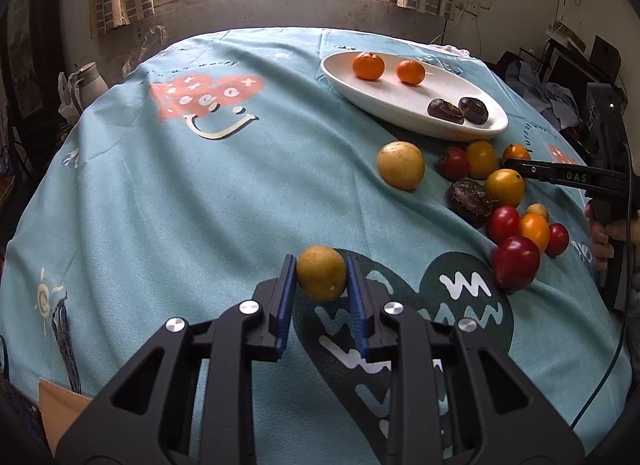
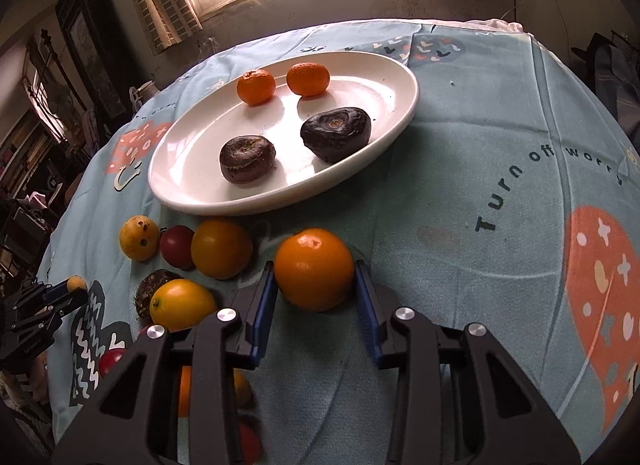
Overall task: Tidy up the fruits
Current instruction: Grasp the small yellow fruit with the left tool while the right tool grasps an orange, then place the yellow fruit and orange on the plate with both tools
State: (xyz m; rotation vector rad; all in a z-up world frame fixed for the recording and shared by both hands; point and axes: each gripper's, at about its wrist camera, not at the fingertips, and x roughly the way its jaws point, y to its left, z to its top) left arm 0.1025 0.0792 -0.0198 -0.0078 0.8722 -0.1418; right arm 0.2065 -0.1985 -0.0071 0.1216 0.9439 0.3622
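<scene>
The biggest risk we judged lay at the white plate (image 2: 168,181): it already held 2 small oranges (image 2: 256,85) at its 12 o'clock end and 2 dark wrinkled fruits (image 2: 335,133) nearer 5 o'clock, and any round fruit set on its glossy slope could roll into them or over the rim. Next was the loose pile (image 1: 504,201) of red, yellow and orange fruits at the plate's 6 o'clock; the right gripper (image 2: 316,297) worked among them, so a swing of its arms could scatter them across the tablecloth (image 1: 160,205), which was creased and sagged at the edges.

The right gripper's blue pads bracketed an orange fruit (image 2: 314,268), touching both sides, pinching it low over the cloth. The left gripper (image 1: 321,293) pinched a yellow-brown fruit (image 1: 321,273), well apart from the pile, at about 7 o'clock from the plate. Both grips were near the pad tips on smooth skins, so we judged either fruit could squirt out.

Writing: the cloth read "Turn off worry" (image 2: 548,181); the right gripper's finger carried "DAS" (image 1: 576,177).
</scene>
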